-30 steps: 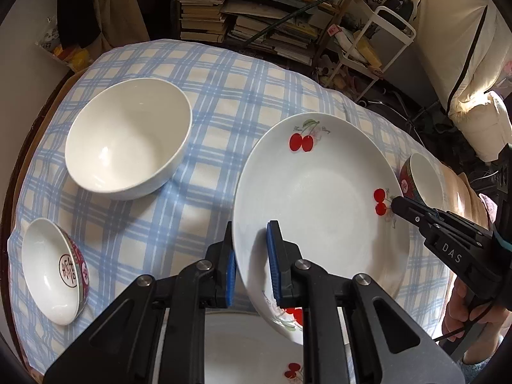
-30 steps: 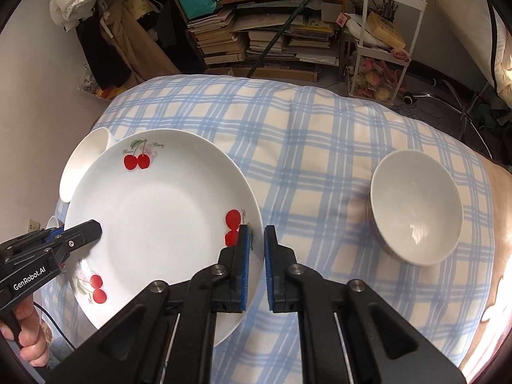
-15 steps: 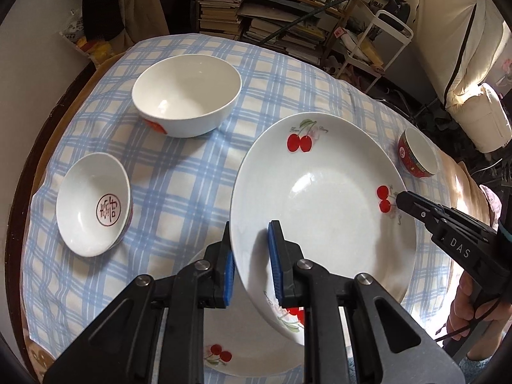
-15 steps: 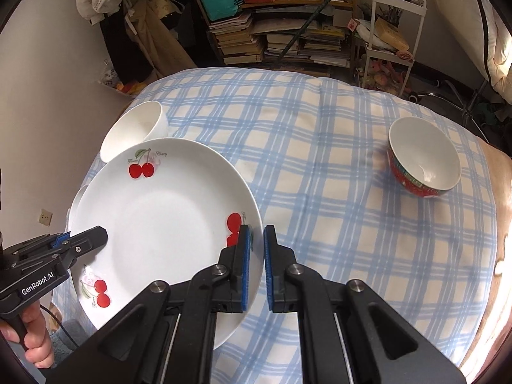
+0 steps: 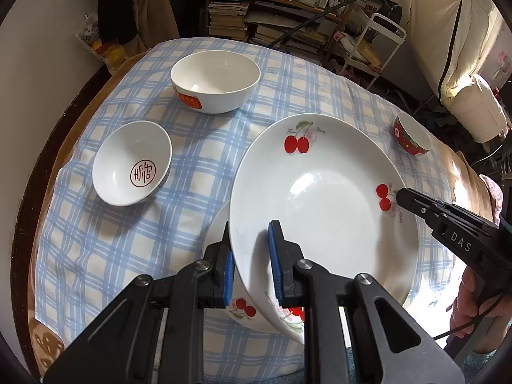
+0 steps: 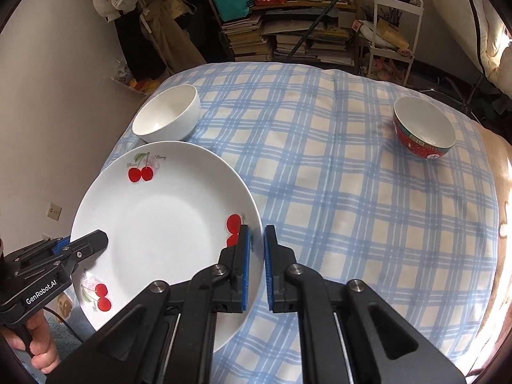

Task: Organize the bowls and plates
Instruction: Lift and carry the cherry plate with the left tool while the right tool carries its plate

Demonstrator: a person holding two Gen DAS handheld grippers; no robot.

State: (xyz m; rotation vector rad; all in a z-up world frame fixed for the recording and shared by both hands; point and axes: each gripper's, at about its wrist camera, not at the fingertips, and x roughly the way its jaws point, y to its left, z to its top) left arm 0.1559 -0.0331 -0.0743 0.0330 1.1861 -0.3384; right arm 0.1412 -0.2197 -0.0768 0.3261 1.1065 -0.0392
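A white cherry plate is held in the air over the table between both grippers. My left gripper is shut on its near-left rim. My right gripper is shut on its right rim, and shows in the left wrist view. A second cherry plate lies on the cloth right below it, mostly hidden. A large white bowl, a small white bowl with a red mark and a red patterned bowl stand on the cloth.
The round table has a blue checked cloth and a dark wooden rim. Book stacks and a white wire rack stand beyond the far edge. A wall is at the left.
Both grippers have lifted the cherry plate higher and pulled back toward me. The bowls now look smaller and farther off. More of the plate underneath shows.
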